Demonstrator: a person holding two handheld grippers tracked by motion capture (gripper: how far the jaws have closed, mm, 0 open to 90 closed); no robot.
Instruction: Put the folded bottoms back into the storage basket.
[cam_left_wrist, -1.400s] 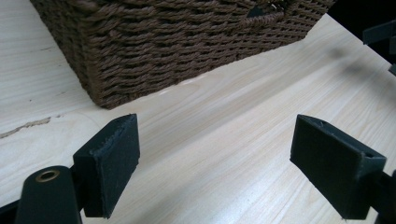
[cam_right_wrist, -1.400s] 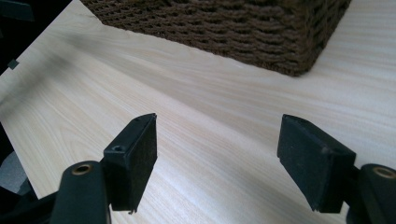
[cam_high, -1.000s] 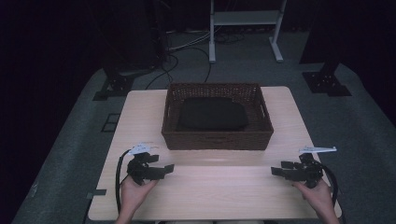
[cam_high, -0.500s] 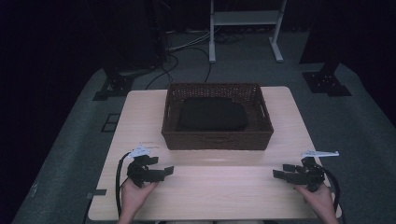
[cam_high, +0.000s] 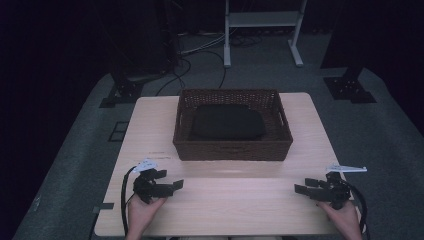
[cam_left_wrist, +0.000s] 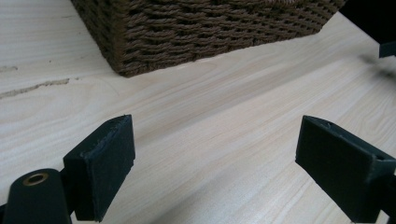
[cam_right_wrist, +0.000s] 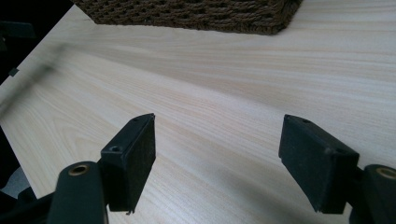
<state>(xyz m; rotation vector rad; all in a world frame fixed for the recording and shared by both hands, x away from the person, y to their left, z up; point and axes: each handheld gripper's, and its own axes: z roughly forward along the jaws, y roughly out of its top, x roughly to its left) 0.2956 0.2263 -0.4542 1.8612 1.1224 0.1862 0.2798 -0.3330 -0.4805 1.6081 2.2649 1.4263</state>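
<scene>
Right gripper (cam_right_wrist: 217, 161) hovers low over the table (cam_right_wrist: 224, 93), its two black jaws rising from the near edge, wide apart with bare wood between them. Nothing sits between the pads (cam_right_wrist: 140, 158). The grain of the pale wood runs slantwise across the picture. At the far edge stands the basket (cam_right_wrist: 196, 11), brown woven wall, its lower rim resting on the table, well apart from the jaws. At far left the table edge cuts off into darkness, a blurred dark shape there, too unclear to name. A soft shadow lies across the wood near that edge.
</scene>
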